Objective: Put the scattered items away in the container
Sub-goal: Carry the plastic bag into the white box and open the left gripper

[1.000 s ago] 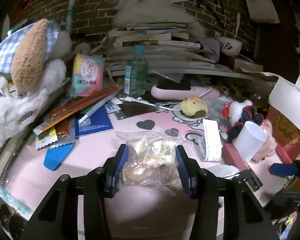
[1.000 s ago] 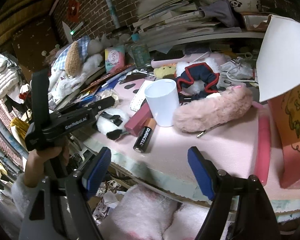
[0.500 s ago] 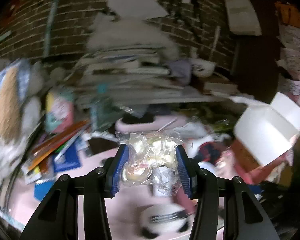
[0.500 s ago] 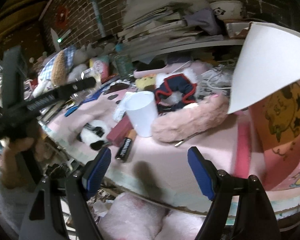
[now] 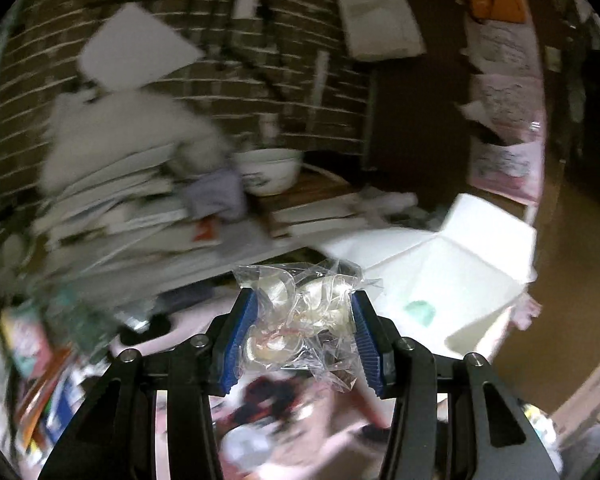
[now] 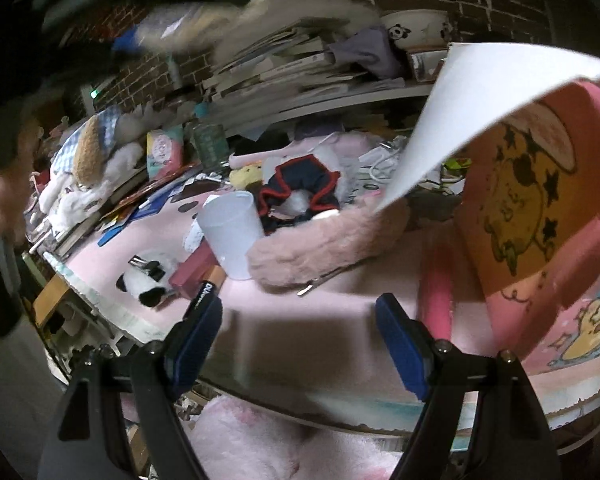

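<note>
In the left wrist view, low in the centre of the frame, the left gripper has its blue pads closed on a clear plastic bag of pale, cream-coloured pieces, lifted off the table. The film bulges above and below the pads and a loose corner hangs at the lower right. It looks light, soft and crinkly, and likely slippery, so the hold is best kept across the bunched middle where the contents give the pads something to bite; pinching a bare corner would probably let it slide out. Just beyond the bag, right of centre, stands the open white-lined box, its flaps raised; I judge this to be the container. Farther back sit a white bowl and a blurred stack of papers against a brick wall

In the right wrist view, the right gripper is at the bottom of the frame, jaws spread wide and holding nothing, above the pink table mat. Past it lie a Duracell battery, a panda plush, a white cup and a pink fluffy pouch, all near one another. At the right edge rises the pink box's printed side, with a white flap above
</note>
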